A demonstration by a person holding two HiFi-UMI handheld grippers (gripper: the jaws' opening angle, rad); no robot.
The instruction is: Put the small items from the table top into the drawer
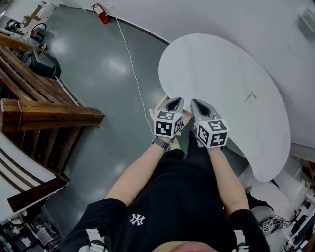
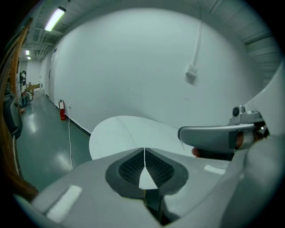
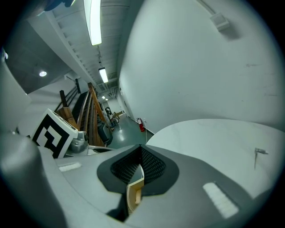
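A white oval table (image 1: pixel 221 83) lies ahead of me. On its right part rests one small thin item (image 1: pixel 251 96), also seen far right in the right gripper view as a small thin item (image 3: pixel 259 152); I cannot tell what it is. My left gripper (image 1: pixel 174 104) and right gripper (image 1: pixel 199 106) hang side by side over the table's near edge, both shut on nothing. Beneath them shows a light wooden drawer (image 1: pixel 187 117), glimpsed as the drawer (image 3: pixel 133 192) under the right gripper (image 3: pixel 141 148). In the left gripper view, the left gripper (image 2: pixel 144 150) points at the table (image 2: pixel 120 131).
Dark wooden slatted furniture (image 1: pixel 44 113) fills the left side, with a black bag (image 1: pixel 42 64) behind it. A red fire extinguisher (image 1: pixel 102 13) stands by the wall, and a white cable (image 1: pixel 130 64) runs across the grey floor toward the table.
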